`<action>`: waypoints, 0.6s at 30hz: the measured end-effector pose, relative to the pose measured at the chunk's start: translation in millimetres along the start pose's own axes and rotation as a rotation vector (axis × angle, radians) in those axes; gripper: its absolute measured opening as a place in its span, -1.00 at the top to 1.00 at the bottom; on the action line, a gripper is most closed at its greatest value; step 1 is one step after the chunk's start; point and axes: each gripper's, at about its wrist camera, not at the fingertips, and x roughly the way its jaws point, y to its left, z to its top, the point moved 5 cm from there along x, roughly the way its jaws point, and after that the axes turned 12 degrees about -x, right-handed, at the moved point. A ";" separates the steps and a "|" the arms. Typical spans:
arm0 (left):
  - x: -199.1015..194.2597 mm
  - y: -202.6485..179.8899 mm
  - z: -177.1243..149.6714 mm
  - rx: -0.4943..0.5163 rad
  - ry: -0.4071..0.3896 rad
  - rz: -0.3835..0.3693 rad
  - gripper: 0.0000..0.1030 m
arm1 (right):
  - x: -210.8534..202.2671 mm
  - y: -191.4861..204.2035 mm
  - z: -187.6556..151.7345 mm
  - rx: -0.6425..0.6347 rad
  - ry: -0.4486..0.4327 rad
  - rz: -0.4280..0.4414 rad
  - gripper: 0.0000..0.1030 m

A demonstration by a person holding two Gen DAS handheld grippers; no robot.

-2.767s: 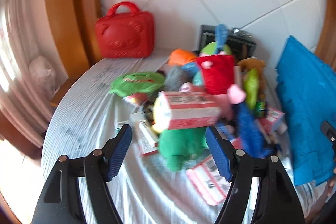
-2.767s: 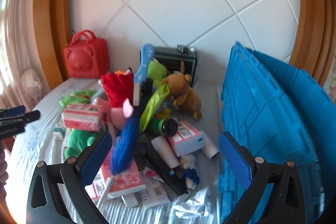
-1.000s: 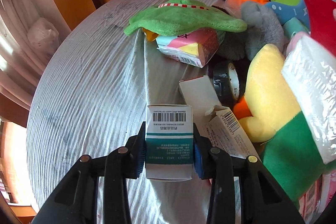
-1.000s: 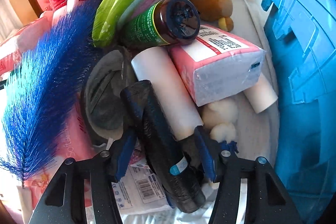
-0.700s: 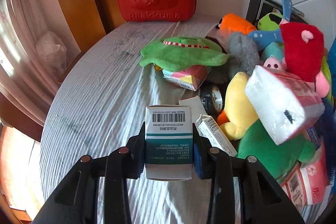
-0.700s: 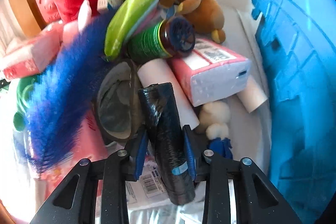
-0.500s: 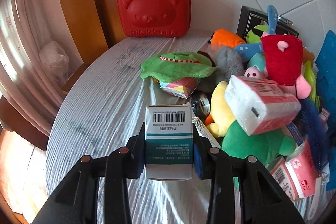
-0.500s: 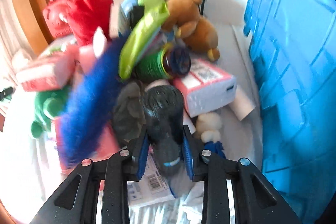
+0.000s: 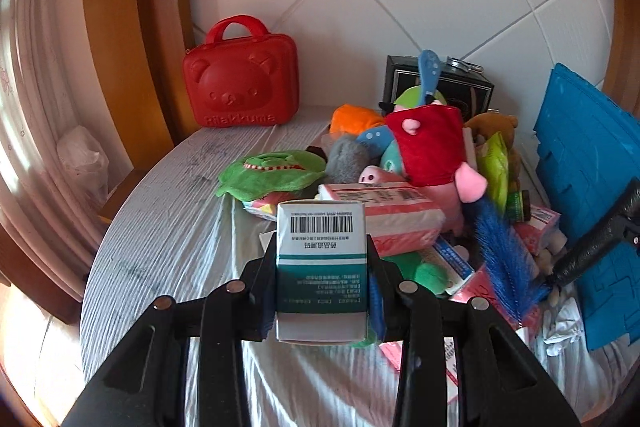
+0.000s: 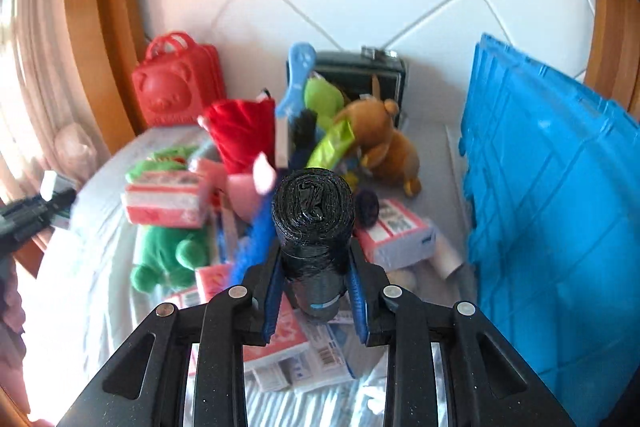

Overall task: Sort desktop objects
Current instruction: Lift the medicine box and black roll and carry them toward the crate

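Note:
My left gripper (image 9: 322, 267) is shut on a white and teal medicine box (image 9: 321, 267) with a barcode, held above the table's left side. My right gripper (image 10: 314, 267) is shut on a black roll of bags (image 10: 313, 223), held up above the pile; the roll also shows at the right of the left wrist view (image 9: 592, 243). A pile of plush toys, tissue packs and boxes (image 9: 400, 179) lies on the striped tablecloth (image 9: 172, 227).
A red bear case (image 9: 241, 83) stands at the back left by the wall. A blue folded crate (image 10: 560, 211) stands on the right. A black box (image 10: 360, 75) stands behind the pile. The wooden frame and curtain are on the left.
Both grippers have lifted and pulled back from the pile. The left carries the medicine box up, the right carries the black roll up; the roll now points toward the camera.

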 end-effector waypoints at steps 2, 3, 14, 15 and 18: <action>-9.7 -18.0 -1.9 0.028 -0.011 -0.034 0.32 | -14.2 0.1 4.8 0.002 -0.024 0.002 0.45; -14.1 -26.4 -2.3 0.040 -0.016 -0.055 0.32 | -21.4 -0.4 7.6 0.002 -0.039 -0.001 0.45; -62.5 -143.7 -0.9 0.187 -0.097 -0.263 0.32 | -102.8 -29.0 27.7 0.006 -0.198 -0.113 0.45; -68.0 -156.4 -0.1 0.201 -0.105 -0.283 0.32 | -111.3 -33.7 28.5 0.011 -0.213 -0.122 0.45; -82.6 -188.1 -0.1 0.240 -0.128 -0.334 0.32 | -134.5 -49.7 29.7 0.026 -0.250 -0.150 0.45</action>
